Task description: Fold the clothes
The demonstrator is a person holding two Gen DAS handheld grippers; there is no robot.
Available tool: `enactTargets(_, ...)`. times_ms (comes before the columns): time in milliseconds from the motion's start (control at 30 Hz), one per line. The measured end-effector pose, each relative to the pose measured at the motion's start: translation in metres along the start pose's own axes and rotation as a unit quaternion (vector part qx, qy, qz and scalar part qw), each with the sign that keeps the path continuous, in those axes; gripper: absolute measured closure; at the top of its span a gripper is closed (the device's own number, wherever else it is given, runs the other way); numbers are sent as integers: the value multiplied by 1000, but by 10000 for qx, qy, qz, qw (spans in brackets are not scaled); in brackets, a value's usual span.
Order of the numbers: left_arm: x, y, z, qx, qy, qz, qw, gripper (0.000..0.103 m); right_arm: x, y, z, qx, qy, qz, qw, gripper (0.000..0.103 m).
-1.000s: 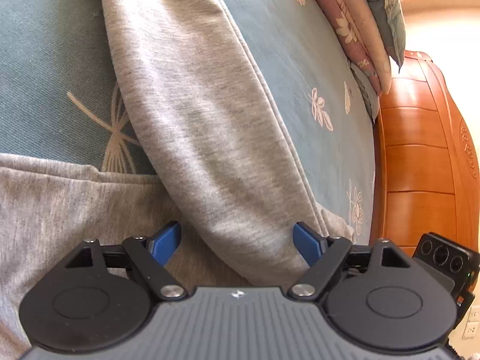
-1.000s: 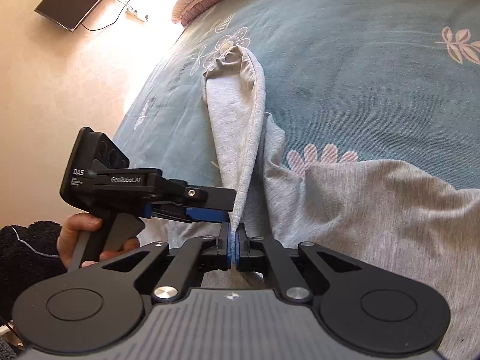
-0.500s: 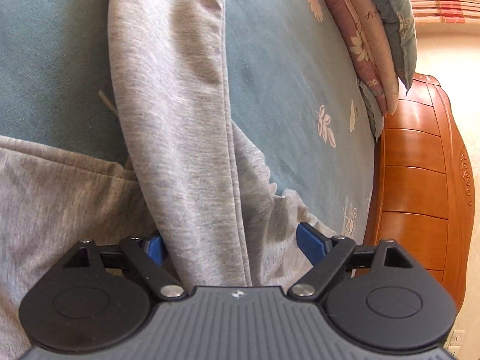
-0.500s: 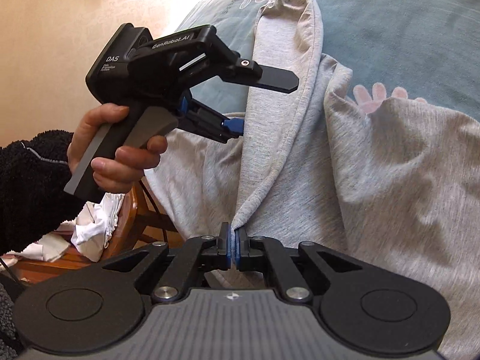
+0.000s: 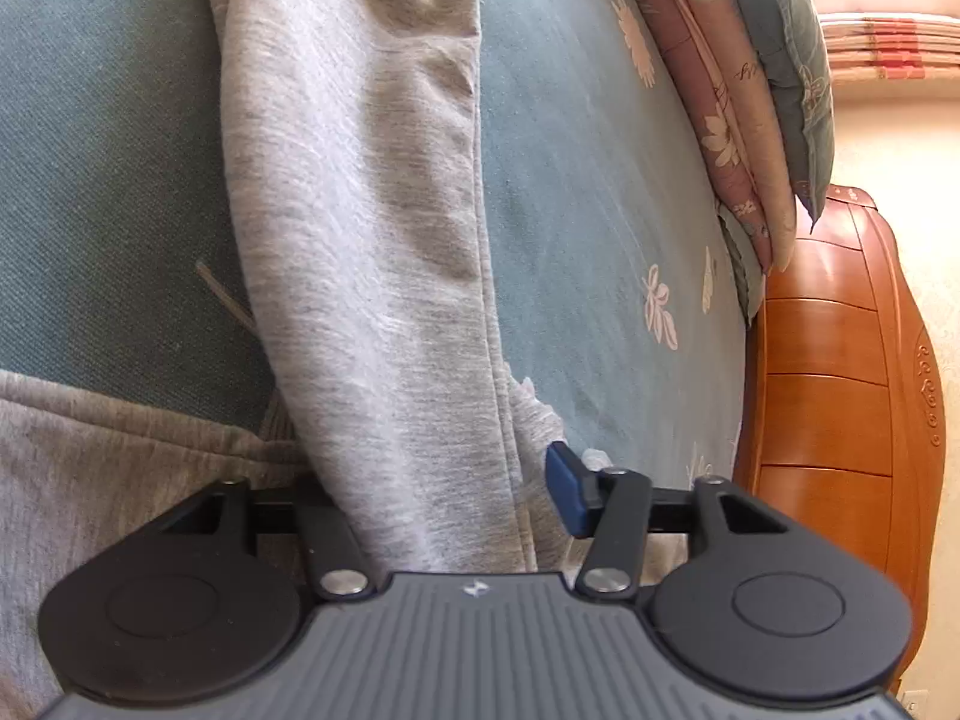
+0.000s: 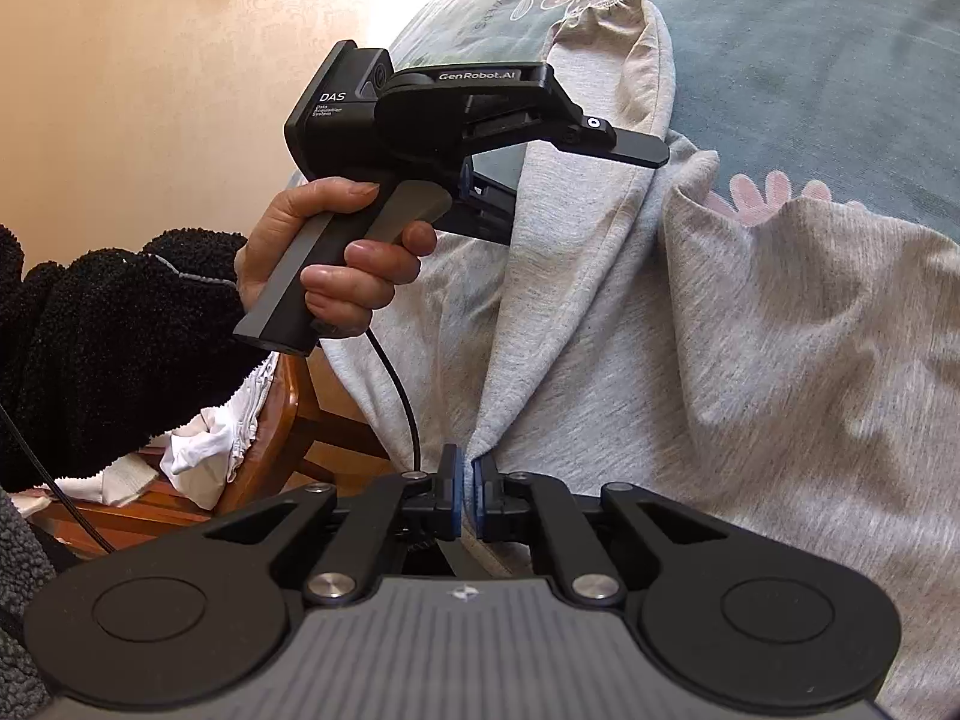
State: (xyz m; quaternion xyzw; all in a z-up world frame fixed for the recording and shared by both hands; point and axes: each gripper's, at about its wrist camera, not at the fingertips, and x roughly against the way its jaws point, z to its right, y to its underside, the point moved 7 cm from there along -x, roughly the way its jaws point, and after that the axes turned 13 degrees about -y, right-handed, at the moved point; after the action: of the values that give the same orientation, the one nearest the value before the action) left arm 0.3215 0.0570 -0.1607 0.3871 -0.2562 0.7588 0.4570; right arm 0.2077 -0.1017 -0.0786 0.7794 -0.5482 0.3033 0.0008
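Observation:
A grey garment (image 6: 780, 312) lies on the teal bed sheet (image 6: 840, 60). Its long sleeve (image 5: 372, 240) runs away from me to a gathered cuff (image 6: 606, 18). The left gripper (image 5: 441, 492) straddles that sleeve and its jaws are closing around the cloth. The right blue pad (image 5: 564, 495) stands just beside the fold and the left pad is hidden under the fabric. In the right wrist view the left gripper (image 6: 576, 186) has one finger above and one below the sleeve. The right gripper (image 6: 467, 480) pinches the sleeve's near edge, its jaws parting very slightly.
Stacked floral pillows (image 5: 750, 90) sit at the bed's far end beside an orange wooden headboard (image 5: 840, 390). A hand (image 6: 336, 258) in a black fleece sleeve holds the left gripper's handle, with a cable (image 6: 402, 396) hanging from it. A wooden chair with white cloth (image 6: 228, 450) stands off the bed's edge.
The left gripper's jaws have narrowed around the sleeve, which now passes straight between them. In the right wrist view the left gripper has come in over the sleeve. The right gripper's grip is unchanged.

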Motion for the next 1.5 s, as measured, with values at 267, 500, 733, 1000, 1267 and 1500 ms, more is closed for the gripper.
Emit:
enactTargets(267,32,1,5,-480,-439,402,9971,96,-5,15,9,-164,262,31,9995,54)
enactTargets(500,85,16,25,-1034,-418,794,9906,97,23,29,26,-577,610,396,9957,45)
enactTargets(733,119,47,18,-1203,-641,993,9857,97,50,40,35,-920,862,797,9888,44)
enactTargets(1000,118,70,-17,-1111,-1082,949,9833,97,100,54,56,-1561,904,1537,9715,43)
enactTargets(1267,126,69,-14,-1303,-1107,1034,9798,97,154,81,73,-1984,1731,2206,9392,40)
enactTargets(1500,113,68,-19,-1618,-1451,868,9722,97,226,158,93,-3181,2645,3417,8438,46)
